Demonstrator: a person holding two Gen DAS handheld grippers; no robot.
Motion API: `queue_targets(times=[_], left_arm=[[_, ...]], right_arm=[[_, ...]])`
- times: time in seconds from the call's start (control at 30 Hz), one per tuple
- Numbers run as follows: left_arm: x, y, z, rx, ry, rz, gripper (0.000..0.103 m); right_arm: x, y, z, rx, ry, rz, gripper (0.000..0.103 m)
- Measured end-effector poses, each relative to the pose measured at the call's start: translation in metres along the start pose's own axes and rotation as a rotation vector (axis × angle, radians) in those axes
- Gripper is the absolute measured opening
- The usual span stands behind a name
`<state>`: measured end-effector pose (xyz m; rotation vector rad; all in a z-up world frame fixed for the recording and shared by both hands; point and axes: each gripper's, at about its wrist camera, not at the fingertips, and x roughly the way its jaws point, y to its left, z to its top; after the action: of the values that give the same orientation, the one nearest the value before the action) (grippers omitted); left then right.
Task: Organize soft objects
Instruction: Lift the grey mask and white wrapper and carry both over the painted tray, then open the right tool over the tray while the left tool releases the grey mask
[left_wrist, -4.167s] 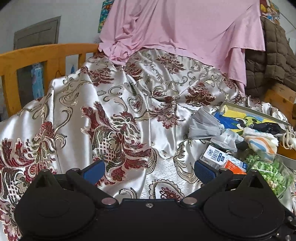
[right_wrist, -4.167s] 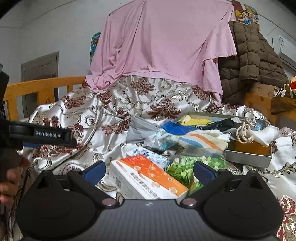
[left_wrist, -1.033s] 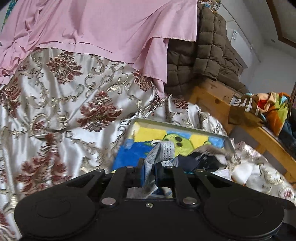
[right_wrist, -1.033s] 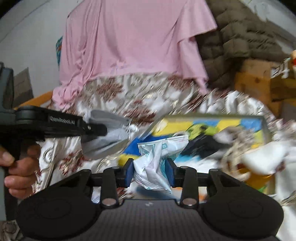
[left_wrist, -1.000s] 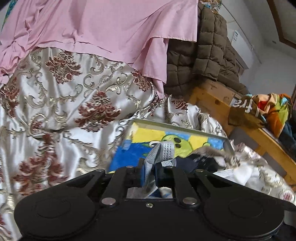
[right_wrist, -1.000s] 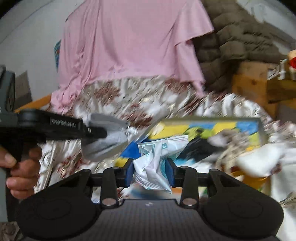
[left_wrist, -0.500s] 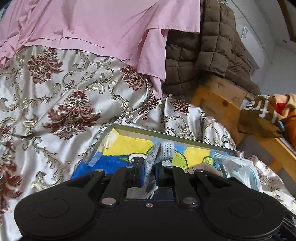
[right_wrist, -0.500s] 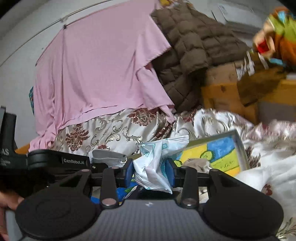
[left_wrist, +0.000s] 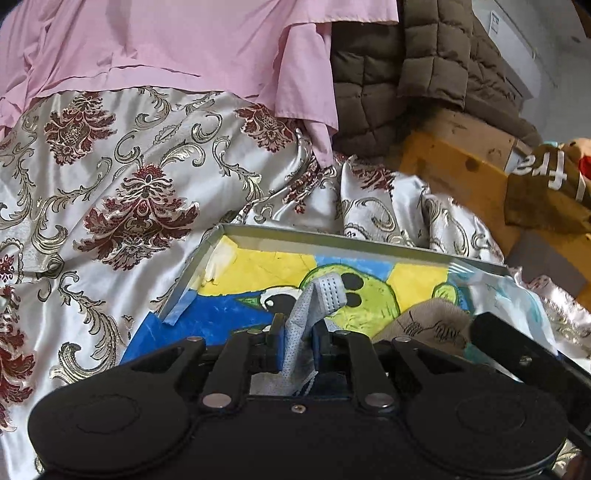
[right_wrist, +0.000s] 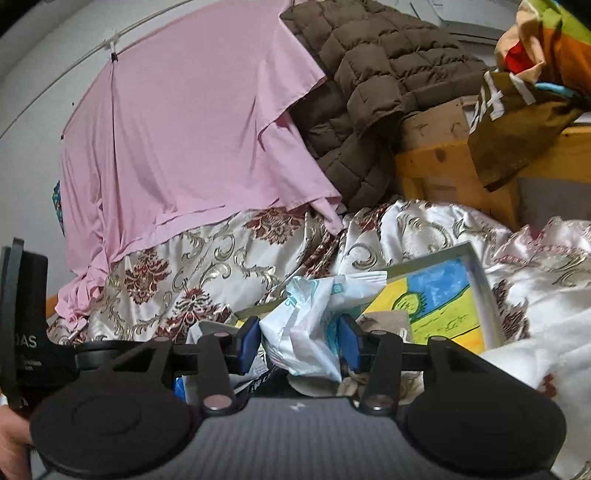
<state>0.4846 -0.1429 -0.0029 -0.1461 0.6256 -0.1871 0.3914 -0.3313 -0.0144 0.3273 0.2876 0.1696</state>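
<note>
My left gripper (left_wrist: 297, 345) is shut on a grey dotted cloth (left_wrist: 314, 306), held just above the near edge of a metal tray (left_wrist: 332, 238) lined with a yellow, blue and green picture. My right gripper (right_wrist: 299, 341) is shut on a crumpled white and light-blue plastic pack (right_wrist: 306, 321), also over the tray (right_wrist: 484, 291). The pack shows in the left wrist view (left_wrist: 498, 295) at the tray's right side. A beige cloth (left_wrist: 424, 321) lies in the tray.
The tray rests on a white satin bedspread with red and gold pattern (left_wrist: 129, 192). A pink sheet (left_wrist: 166, 44) and a brown quilted jacket (left_wrist: 406, 66) hang behind. A wooden frame (left_wrist: 454, 173) stands at the right. White cloth (right_wrist: 535, 343) lies right of the tray.
Both grippers, open and empty 4.2 s ago, now hold items. Within the last second both moved right and forward over the tray; the right one tilted up.
</note>
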Motion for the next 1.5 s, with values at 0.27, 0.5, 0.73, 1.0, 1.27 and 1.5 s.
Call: queue_targets(times=[0.27,0.5,0.73,1.0,1.27,1.5], left_arm=[[0.006,0.005,-0.006,-0.005,0.02,0.024,0.016],[0.011,0.007,-0.012,-0.027,0.029,0.022,0.021],[0.01,0.008,-0.015,-0.031,0.024,0.031,0.041],[0.002,0.012,-0.018,-0.027,0.013,0.039,0.057],[-0.008,0.018,-0.02,-0.034,-0.008,0.039,0.074],[-0.022,0.014,-0.024,-0.008,-0.045,0.04,0.087]], right_arm=[[0.004,0.0,-0.003,0.016,0.015,0.015,0.052],[0.007,-0.004,-0.003,0.035,0.023,0.032,0.06],[0.006,-0.005,-0.002,0.041,0.022,0.045,0.065],[0.006,-0.004,-0.002,0.047,0.022,0.063,0.073],[0.001,-0.002,0.001,0.049,0.021,0.081,0.084],[-0.004,-0.001,0.004,0.069,0.011,0.101,0.09]])
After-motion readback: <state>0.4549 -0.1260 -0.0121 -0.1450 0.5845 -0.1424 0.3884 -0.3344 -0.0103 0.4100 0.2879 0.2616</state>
